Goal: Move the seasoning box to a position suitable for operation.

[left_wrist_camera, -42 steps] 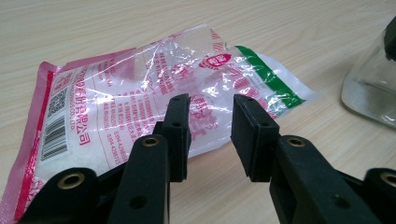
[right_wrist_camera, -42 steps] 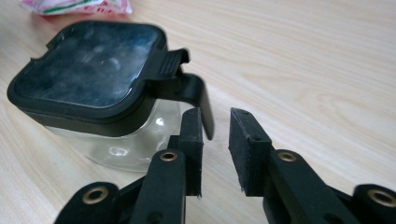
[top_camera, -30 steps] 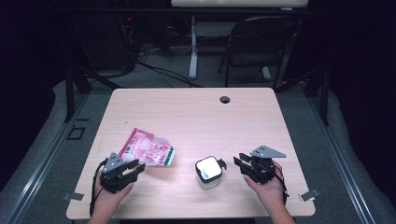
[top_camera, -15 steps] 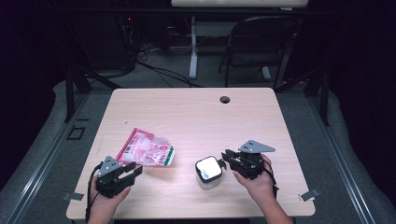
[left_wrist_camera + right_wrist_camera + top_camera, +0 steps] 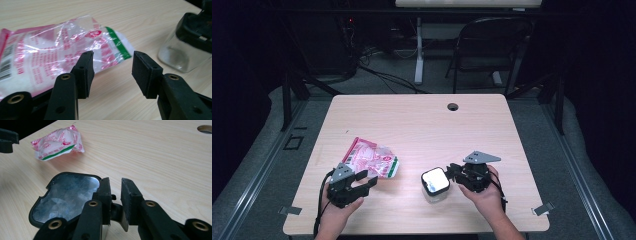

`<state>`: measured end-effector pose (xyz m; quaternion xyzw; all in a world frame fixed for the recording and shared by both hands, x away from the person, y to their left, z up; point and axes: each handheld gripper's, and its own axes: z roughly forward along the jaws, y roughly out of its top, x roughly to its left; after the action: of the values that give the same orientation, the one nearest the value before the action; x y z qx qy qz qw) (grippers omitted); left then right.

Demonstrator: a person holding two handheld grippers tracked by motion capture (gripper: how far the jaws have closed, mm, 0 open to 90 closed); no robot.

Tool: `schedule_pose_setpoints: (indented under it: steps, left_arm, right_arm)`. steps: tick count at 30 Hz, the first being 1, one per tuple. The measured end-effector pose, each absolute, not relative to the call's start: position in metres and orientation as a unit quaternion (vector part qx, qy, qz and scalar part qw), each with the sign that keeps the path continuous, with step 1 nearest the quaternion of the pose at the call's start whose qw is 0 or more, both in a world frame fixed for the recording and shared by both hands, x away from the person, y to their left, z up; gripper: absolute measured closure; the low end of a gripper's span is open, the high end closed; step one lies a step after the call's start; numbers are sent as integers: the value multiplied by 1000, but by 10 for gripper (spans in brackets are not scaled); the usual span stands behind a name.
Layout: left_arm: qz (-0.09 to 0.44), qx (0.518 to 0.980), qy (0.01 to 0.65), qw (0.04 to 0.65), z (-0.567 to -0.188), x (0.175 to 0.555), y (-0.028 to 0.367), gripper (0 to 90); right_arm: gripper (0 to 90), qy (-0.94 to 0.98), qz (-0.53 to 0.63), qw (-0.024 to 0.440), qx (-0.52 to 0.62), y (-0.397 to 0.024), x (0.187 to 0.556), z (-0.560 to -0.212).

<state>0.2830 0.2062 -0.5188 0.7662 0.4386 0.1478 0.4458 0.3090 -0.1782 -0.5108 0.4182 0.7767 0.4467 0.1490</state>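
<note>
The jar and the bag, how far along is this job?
Barely begun. Nothing looks done: the bag lies sealed on the table, the jar has its lid on. In hand: the right gripper closes around the lid's tab; the left gripper is open beside the bag. Opening and filling probably remain.

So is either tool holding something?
The right tool looks closed on a tab at the jar lid edge. The left tool is open, holding nothing.

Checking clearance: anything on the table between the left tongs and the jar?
Nothing: bare wood from the left tongs to the jar in the high view. The bag lies behind that line.
</note>
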Motion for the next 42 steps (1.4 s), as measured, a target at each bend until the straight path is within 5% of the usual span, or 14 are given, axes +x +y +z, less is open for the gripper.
schedule_pose_setpoints:
  steps: [6, 23, 42]
  left_arm:
    - [140, 768, 416, 466, -509, 295, 182, 538]
    - [105, 829, 336, 434, -520, 297, 112, 896]
    - [76, 851, 305, 421, -533, 296, 89, 900]
  right_arm:
    - [796, 771, 454, 143, 424, -178, 309, -512]
    - [831, 748, 476, 124, 445, -180, 309, -517]
    - [824, 747, 469, 138, 451, -181, 299, -514]
